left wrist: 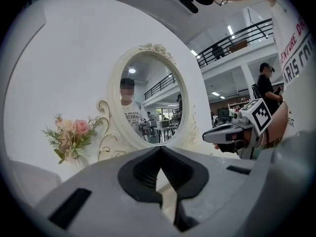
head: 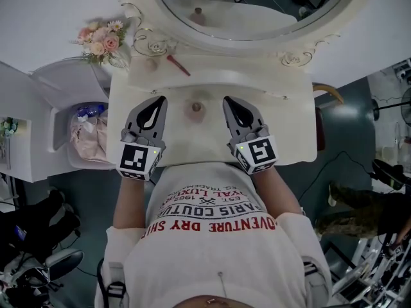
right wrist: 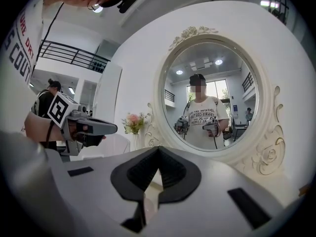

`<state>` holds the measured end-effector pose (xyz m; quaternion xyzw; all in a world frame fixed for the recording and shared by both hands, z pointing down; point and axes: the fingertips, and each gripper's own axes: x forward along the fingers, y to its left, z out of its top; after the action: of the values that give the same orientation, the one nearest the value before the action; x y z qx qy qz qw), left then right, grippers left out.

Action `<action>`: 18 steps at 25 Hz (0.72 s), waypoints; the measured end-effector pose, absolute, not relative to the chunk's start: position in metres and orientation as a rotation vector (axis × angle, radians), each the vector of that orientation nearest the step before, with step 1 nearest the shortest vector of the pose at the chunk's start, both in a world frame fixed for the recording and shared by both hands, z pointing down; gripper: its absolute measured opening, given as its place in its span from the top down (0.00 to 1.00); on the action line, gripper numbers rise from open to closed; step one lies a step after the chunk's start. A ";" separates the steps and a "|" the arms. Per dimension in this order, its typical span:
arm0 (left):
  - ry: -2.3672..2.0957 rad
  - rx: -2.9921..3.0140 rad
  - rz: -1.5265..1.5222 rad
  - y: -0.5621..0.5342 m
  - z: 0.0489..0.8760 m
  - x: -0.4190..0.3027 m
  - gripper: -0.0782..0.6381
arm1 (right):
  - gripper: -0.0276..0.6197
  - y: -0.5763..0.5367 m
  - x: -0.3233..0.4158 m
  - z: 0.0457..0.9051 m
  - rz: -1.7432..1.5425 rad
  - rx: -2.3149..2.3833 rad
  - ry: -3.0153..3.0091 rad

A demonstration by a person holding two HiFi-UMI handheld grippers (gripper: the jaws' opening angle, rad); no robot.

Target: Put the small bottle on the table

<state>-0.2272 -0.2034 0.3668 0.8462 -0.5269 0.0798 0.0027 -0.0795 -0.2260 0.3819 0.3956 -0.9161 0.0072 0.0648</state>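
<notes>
While I hold the left gripper (head: 158,101) and right gripper (head: 228,101) shut and empty, an inward swing could topple the small bottle (head: 196,108) between them.

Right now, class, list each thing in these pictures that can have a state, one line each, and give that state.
left gripper: shut, empty.
right gripper: shut, empty.
small bottle: upright on the table, between the two grippers, touched by neither.
flowers: standing upright beside the mirror.
mirror: upright at the back of the table, reflecting the person.
</notes>
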 end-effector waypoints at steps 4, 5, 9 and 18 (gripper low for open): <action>-1.641 2.671 0.255 -0.205 0.368 -0.225 0.88 | 0.96 -0.228 -0.076 0.382 0.040 1.216 -2.762; -1.643 2.671 0.255 -0.205 0.368 -0.224 0.88 | 0.96 -0.229 -0.074 0.382 0.047 1.229 -2.759; -1.643 2.662 0.262 -0.208 0.370 -0.221 0.88 | 0.96 -0.233 -0.068 0.384 0.047 1.276 -2.740; -1.619 2.670 0.276 -0.210 0.380 -0.221 0.88 | 0.96 -0.235 -0.073 0.390 0.021 1.272 -2.724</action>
<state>-0.2209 -0.2102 0.3804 0.8517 -0.5165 0.0881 0.0033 -0.0727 -0.2351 0.3903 0.4220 -0.9041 0.0070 0.0674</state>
